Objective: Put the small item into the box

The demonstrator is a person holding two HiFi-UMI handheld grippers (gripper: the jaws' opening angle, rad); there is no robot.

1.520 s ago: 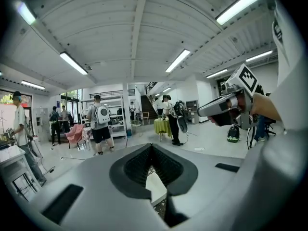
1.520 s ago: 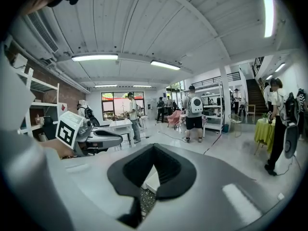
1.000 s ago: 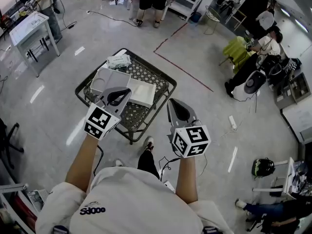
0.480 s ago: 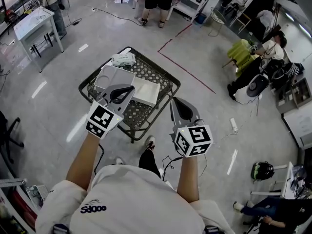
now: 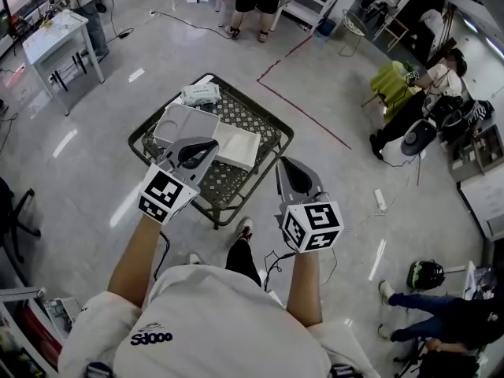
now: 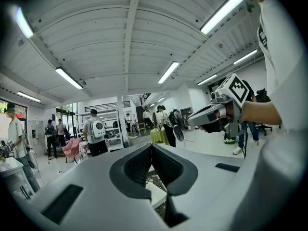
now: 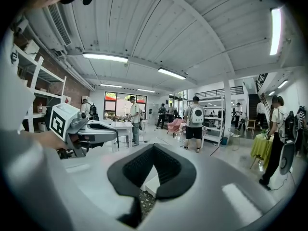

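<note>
— Looking down in the head view, where is the small item (image 5: pixel 199 94)?
— On the bench (image 5: pixel 250 116), at its far left corner, above and left of centre in the frame. It is a crumpled white packet with a greenish tint, just beyond the open white box (image 5: pixel 181 124). A flat white panel (image 5: pixel 236 146) lies just right of the box.
— The claws?
— The left claw (image 5: pixel 211 142) sits at the box's near corner in the frame. The right claw (image 5: pixel 282 162) is just past the bench's right rim. Both are pinched shut and empty.
— Room around?
— Bare grey floor (image 5: pixel 118 164) on every side. A red line (image 5: pixel 303 116) runs at upper right, and a white table (image 5: pixel 51 34) stands well apart at upper left.
— Left gripper view?
— Jaws meet at the tip with nothing between them; bench lattice shows below.
— Right gripper view?
— Jaws together, empty.
</note>
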